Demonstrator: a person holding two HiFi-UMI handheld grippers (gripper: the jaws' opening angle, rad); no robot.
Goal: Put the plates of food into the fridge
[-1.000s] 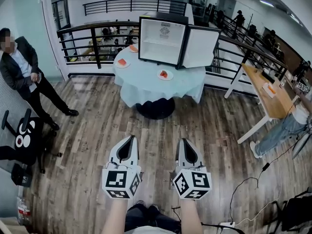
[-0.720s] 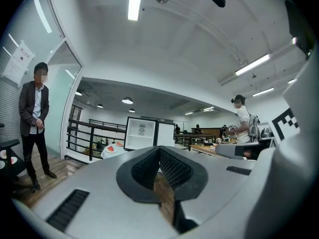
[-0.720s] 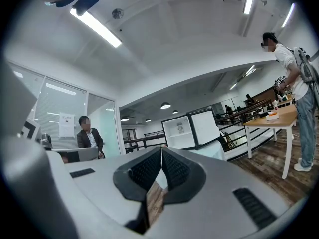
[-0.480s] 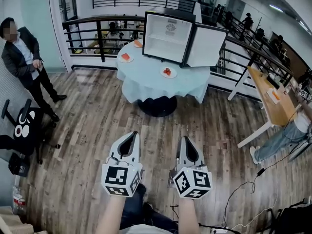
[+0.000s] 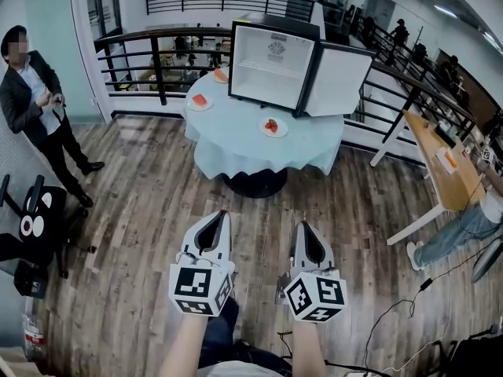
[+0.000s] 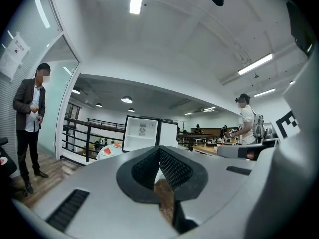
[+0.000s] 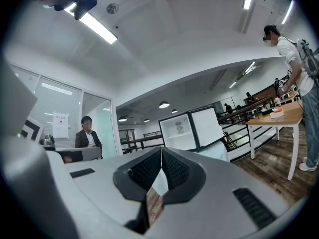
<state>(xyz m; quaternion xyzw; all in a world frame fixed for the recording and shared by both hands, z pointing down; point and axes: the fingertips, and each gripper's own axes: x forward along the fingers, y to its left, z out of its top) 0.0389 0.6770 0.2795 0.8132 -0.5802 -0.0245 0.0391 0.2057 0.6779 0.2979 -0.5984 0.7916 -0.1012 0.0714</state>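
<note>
Approach step: your left tool [image 5: 222, 214] and right tool [image 5: 302, 225] are pressed together, empty, well apart from the bench [image 5: 236, 144]; next, go closer and spread one for the nearest plate [image 5: 271, 126].

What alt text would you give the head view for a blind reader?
The left gripper and right gripper, both shut and empty, point toward a round table bearing three plates of food and an open fridge.

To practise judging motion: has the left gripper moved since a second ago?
Yes. In the head view the left gripper has come forward, closer to the round table.
</note>
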